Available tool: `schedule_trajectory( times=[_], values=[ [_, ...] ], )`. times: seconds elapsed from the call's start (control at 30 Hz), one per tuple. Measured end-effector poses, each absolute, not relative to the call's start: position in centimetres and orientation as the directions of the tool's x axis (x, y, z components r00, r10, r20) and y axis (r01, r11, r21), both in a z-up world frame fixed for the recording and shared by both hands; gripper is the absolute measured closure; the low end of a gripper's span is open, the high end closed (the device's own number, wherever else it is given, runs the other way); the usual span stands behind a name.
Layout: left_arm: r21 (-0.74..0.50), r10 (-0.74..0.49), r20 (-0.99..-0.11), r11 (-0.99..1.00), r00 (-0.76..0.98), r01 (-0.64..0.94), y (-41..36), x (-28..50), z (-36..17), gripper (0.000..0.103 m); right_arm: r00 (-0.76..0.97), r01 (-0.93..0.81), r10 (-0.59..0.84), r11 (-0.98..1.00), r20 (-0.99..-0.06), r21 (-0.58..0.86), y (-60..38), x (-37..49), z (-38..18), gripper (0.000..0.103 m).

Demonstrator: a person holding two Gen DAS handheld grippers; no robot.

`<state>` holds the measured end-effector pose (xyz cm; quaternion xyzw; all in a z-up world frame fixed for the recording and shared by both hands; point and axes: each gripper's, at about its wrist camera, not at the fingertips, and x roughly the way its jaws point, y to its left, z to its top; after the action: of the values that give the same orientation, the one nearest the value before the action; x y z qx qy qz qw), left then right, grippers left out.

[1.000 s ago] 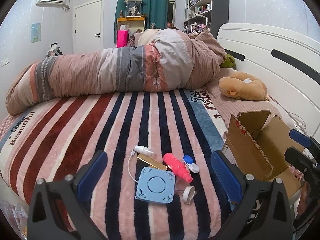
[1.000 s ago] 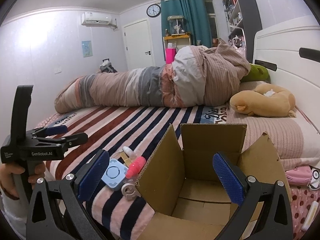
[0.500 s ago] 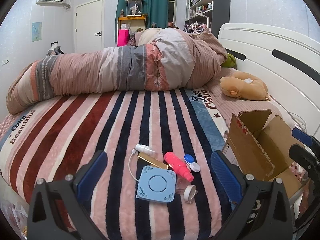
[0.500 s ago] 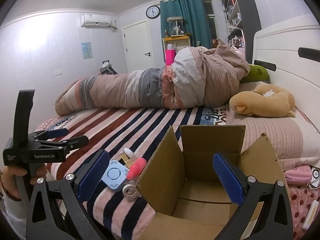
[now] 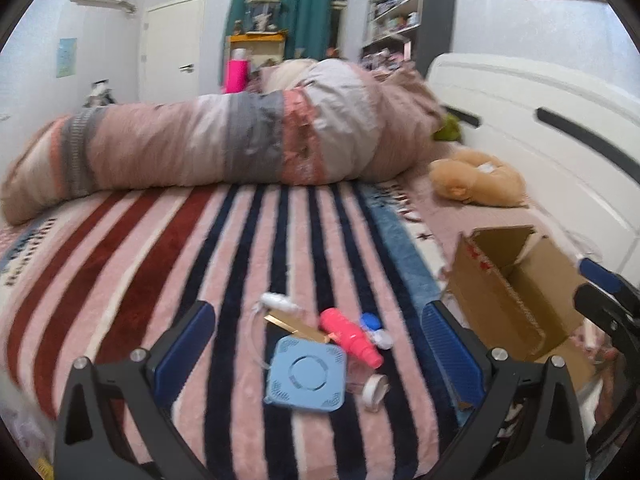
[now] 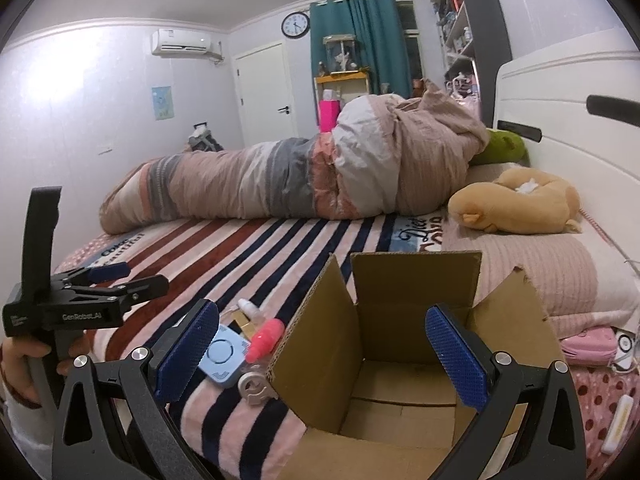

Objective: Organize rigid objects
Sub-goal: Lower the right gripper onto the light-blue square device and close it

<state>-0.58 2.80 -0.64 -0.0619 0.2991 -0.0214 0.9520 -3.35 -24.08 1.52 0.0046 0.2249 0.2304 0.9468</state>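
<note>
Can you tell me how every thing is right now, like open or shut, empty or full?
Box: open, flaps up, empty.
Left gripper: open, holding nothing.
Right gripper: open, holding nothing.
Blue square gadget: lying flat on the blanket.
Pink bottle: lying on its side.
Door: shut.

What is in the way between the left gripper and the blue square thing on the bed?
Nothing visible. The left gripper hangs with its jaws open, and the blue square gadget lies on the striped blanket right in front of it, its top uncovered. The pink bottle only sits beside it.
</note>
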Motion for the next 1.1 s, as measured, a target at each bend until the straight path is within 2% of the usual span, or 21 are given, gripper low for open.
schedule_trajectory(
  times=[0.13, 0.3, 0.37, 0.5, 0.57, 0.73, 0.8, 0.93, 1.1],
  values=[
    [-0.145, -0.094, -0.559, 0.989, 0.824, 0.014, 4.7, 0.1, -1.6, 0.000, 0.801, -0.426, 0.428, 0.899, -0.420, 0.103, -22.7, -3.6, 2.4, 0.000],
    [-0.140, -0.078, -0.561, 0.990, 0.824, -0.001, 8.1, 0.9, -2.5, 0.001, 0.842, -0.399, 0.354, 0.917, -0.407, -0.029, -17.3, -3.8, 3.5, 0.000],
    [-0.139, -0.083, -0.564, 0.990, 0.822, 0.005, 9.4, 1.0, -3.0, 0.001, 0.837, -0.429, 0.373, 0.901, -0.401, -0.056, -14.9, -4.1, 3.5, 0.000],
    [-0.147, -0.075, -0.580, 0.989, 0.811, -0.013, 12.0, 1.3, -4.1, 0.001, 0.783, -0.499, 0.416, 0.864, -0.462, -0.067, -10.1, -3.9, 1.6, 0.000],
    [-0.147, -0.075, -0.595, 0.989, 0.800, -0.017, 13.0, 1.6, -4.7, 0.001, 0.735, -0.530, 0.437, 0.848, -0.519, -0.036, -8.4, -3.5, -0.5, 0.001],
    [-0.143, -0.076, -0.630, 0.990, 0.773, -0.020, 14.2, 1.6, -6.4, 0.001, 0.582, -0.542, 0.492, 0.828, -0.648, 0.142, -6.6, -1.2, -6.8, 0.014],
    [-0.152, -0.082, -0.645, 0.988, 0.760, -0.022, 14.7, 1.5, -7.2, 0.001, 0.534, -0.530, 0.508, 0.824, -0.676, 0.200, -6.4, -0.3, -9.0, 0.014],
    [-0.179, -0.104, -0.664, 0.984, 0.741, -0.022, 15.3, 1.4, -8.3, 0.001, 0.466, -0.475, 0.547, 0.818, -0.696, 0.325, -6.5, 1.5, -12.0, 0.014],
    [-0.191, -0.118, -0.679, 0.981, 0.724, -0.020, 15.4, 1.4, -9.0, 0.001, 0.458, -0.444, 0.543, 0.826, -0.704, 0.348, -6.3, 2.7, -13.5, 0.014]
  ],
)
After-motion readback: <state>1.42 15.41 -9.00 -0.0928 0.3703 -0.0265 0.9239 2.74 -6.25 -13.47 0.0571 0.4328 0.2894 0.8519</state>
